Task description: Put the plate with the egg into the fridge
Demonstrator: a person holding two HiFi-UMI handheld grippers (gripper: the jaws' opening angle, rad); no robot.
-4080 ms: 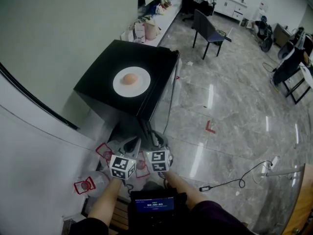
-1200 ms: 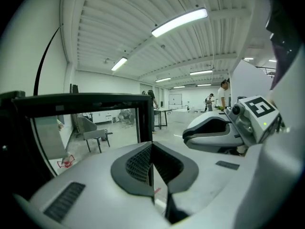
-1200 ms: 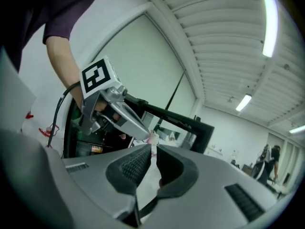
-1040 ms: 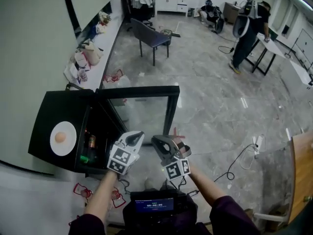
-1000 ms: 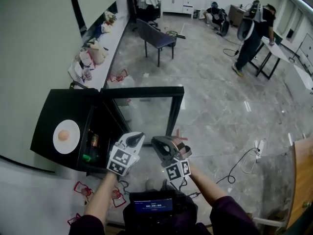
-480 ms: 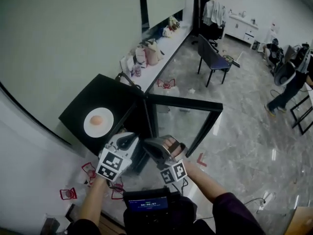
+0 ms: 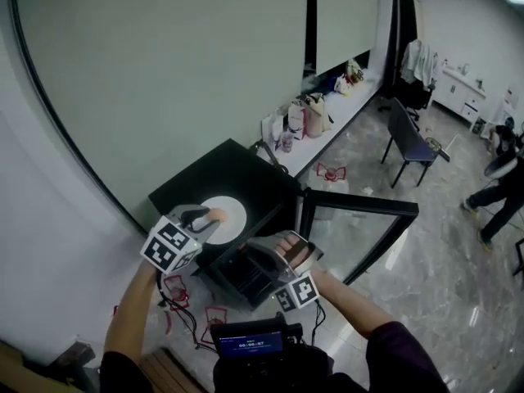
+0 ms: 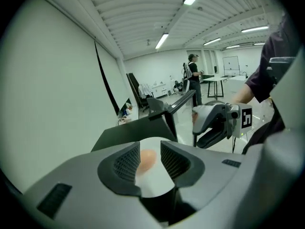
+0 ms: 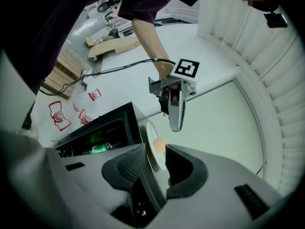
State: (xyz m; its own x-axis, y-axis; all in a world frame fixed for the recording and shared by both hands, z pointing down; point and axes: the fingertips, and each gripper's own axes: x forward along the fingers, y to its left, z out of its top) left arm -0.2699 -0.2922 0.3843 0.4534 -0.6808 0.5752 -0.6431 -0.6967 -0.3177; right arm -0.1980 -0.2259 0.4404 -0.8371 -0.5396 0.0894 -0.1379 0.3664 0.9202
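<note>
the left gripper and right gripper had just opened their empty jaws, the round white plate with the tan egg right ahead, ready for grabbing.

Left grey two-jaw gripper risen from in front of the black mini fridge to over its top; jaws just been opening, round white plate and orange-brown egg showing in the gap; right grey two-jaw gripper lifted to the fridge's front edge, jaws widened slightly; glass-paned fridge door was shut at first, now swung open.
</note>
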